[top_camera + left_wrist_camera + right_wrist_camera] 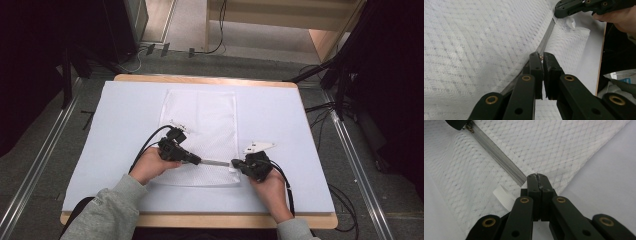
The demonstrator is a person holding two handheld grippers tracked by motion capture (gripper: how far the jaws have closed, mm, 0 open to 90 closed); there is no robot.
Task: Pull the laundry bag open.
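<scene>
A white mesh bag (200,120) lies flat on the pale mat (125,130), with a grey zipper (216,162) running across near its front edge. My left gripper (197,160) is shut on the zipper pull (470,128) at the left end of the zipper's bare stretch; in the left gripper view its tips (541,56) pinch a small metal piece on the zipper (546,40). My right gripper (235,163) is shut on the bag's fabric at the zipper's right end (537,176). A white ribbon loop (504,196) sticks out beside it.
The mat covers a wooden table (200,80) whose front edge runs close to the person's grey sleeves (107,210). Cables (320,107) lie on the floor to the right, and dark stands (345,60) and wooden furniture (280,15) are behind the table.
</scene>
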